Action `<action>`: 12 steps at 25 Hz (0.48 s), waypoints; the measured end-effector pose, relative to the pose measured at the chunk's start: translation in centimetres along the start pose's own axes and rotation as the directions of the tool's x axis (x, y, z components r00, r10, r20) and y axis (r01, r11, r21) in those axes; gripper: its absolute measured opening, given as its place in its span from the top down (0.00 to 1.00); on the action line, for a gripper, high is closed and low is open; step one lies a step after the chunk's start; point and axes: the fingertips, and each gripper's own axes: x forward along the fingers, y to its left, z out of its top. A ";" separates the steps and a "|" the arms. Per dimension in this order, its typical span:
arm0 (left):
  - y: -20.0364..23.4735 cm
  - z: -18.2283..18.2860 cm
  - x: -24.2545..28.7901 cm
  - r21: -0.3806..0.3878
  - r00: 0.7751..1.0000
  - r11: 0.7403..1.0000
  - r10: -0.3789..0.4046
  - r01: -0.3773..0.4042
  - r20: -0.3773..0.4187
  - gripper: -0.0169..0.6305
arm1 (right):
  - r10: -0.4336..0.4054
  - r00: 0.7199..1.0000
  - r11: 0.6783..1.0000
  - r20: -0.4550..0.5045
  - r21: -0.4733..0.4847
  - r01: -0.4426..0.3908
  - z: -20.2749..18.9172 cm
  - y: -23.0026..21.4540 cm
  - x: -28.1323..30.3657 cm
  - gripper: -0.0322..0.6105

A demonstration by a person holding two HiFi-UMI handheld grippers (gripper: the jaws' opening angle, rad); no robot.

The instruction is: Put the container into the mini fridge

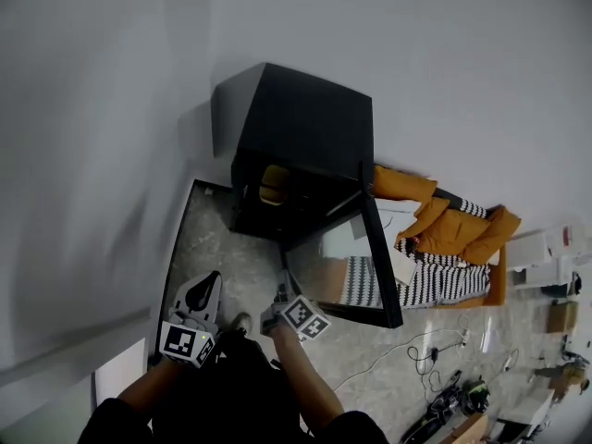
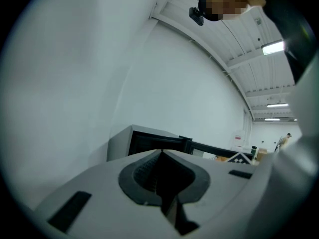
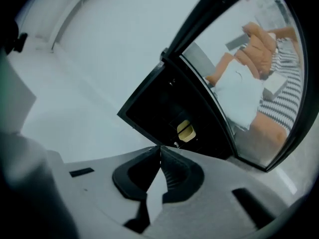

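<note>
A black mini fridge [image 1: 301, 128] stands against the white wall with its glass door [image 1: 356, 266] swung open toward me. A yellow container [image 1: 273, 183] sits inside on a shelf; the right gripper view also shows the container [image 3: 186, 130] deep in the dark fridge interior [image 3: 164, 108]. My right gripper [image 1: 280, 292] hovers in front of the open door, its jaws shut with nothing between them [image 3: 160, 147]. My left gripper [image 1: 211, 280] is held to the left, apart from the fridge [image 2: 149, 142], and is shut and empty [image 2: 161, 151].
An orange jacket [image 1: 444, 225] and a striped cloth [image 1: 444, 280] lie on the floor right of the fridge door. Cables [image 1: 425, 350] and small items trail at the lower right. The white wall runs close on the left.
</note>
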 end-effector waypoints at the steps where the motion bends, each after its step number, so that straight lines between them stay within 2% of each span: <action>1: 0.2 0.1 -0.5 0.002 1.000 1.000 0.000 0.000 0.001 0.96 | -0.002 1.000 0.999 0.003 -0.043 0.002 0.0 0.8 -0.9 0.95; 6: 0.7 1.9 -2.7 0.006 1.000 1.000 0.005 -0.005 0.025 0.96 | 0.024 1.000 0.976 0.017 -0.218 -0.020 -0.5 5.0 -5.1 0.95; 12: 0.9 3.8 -4.9 0.036 0.999 0.999 0.004 -0.006 0.053 0.96 | 0.094 0.993 0.931 0.071 -0.361 -0.062 0.0 10.4 -9.0 0.95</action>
